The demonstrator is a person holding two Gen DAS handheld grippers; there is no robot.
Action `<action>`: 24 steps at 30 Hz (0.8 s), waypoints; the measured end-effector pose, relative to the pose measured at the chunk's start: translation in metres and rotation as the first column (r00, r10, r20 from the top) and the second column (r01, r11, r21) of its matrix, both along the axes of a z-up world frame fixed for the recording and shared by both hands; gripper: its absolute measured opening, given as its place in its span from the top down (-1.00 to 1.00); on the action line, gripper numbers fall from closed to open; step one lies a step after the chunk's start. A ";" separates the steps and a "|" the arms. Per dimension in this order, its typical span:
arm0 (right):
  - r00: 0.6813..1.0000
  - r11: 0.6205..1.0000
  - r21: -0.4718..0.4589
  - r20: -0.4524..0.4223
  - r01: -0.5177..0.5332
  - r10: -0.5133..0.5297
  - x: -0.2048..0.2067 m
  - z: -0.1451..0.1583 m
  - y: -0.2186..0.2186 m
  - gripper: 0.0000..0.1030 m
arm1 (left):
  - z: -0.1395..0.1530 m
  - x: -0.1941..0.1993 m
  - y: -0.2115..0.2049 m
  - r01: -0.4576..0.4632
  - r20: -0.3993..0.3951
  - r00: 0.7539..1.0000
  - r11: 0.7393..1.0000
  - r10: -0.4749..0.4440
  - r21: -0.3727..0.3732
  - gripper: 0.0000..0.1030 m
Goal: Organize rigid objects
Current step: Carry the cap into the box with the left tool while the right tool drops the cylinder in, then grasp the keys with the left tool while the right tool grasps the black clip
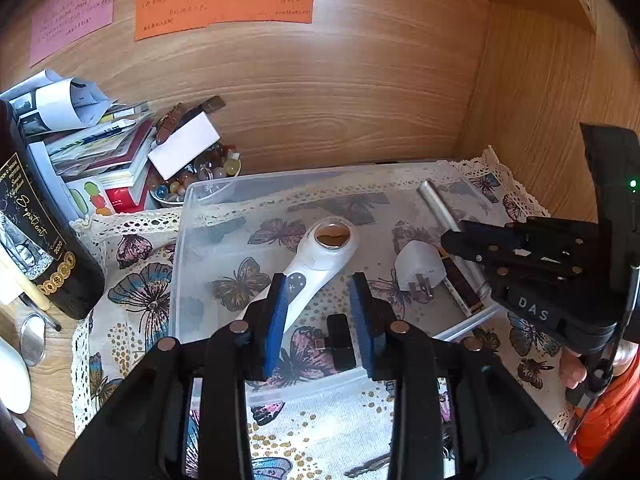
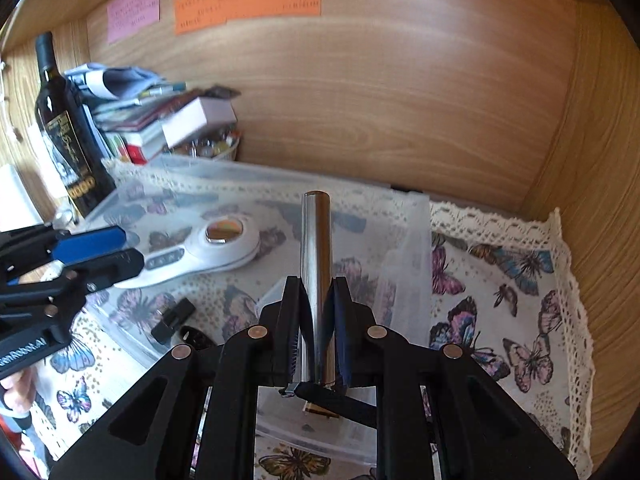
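Observation:
A clear plastic bin [image 1: 180,248] sits on a butterfly cloth. Inside lie a white handheld device with a round lens [image 1: 320,256], a white plug adapter [image 1: 420,268], a small black block [image 1: 340,340] and a silver metal tube [image 1: 444,208]. My left gripper [image 1: 320,312] is open above the device's handle. My right gripper [image 2: 318,328] is shut on the metal tube [image 2: 316,240], which points away from it over the bin [image 2: 416,240]. The white device [image 2: 216,244] and the left gripper [image 2: 108,252] show at the left in the right wrist view.
A dark wine bottle [image 1: 36,216] stands at the left beside a pile of books and papers [image 1: 100,140] and a bowl of beads [image 1: 200,176]. Wooden walls close the back and right. Butterfly cloth [image 2: 512,280] lies to the right of the bin.

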State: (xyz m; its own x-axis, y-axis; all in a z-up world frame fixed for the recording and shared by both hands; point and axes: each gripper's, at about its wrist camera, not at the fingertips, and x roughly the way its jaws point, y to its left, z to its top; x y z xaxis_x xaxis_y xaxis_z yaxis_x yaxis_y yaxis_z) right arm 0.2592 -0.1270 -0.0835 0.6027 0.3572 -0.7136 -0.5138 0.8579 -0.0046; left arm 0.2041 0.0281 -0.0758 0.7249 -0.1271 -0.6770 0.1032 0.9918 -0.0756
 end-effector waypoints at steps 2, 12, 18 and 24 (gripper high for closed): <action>1.000 1.000 0.003 -0.003 -0.007 0.007 -0.002 0.000 -0.001 0.71 | 0.001 0.000 -0.001 0.001 -0.003 1.000 1.000 -0.001 0.002 0.39; 0.998 0.999 0.015 0.058 -0.030 0.029 -0.025 0.022 -0.003 0.50 | 0.017 -0.016 0.001 -0.004 0.025 1.000 1.000 0.005 -0.024 0.07; 0.990 0.997 0.050 0.131 -0.055 0.048 -0.054 0.042 -0.014 -0.02 | 0.036 -0.042 0.004 -0.023 0.097 0.995 1.000 0.025 -0.017 -0.47; 0.987 0.995 0.059 0.142 -0.081 0.071 -0.081 0.043 -0.021 -0.34 | 0.043 -0.071 0.006 -0.050 0.136 0.989 0.999 0.050 -0.001 -0.85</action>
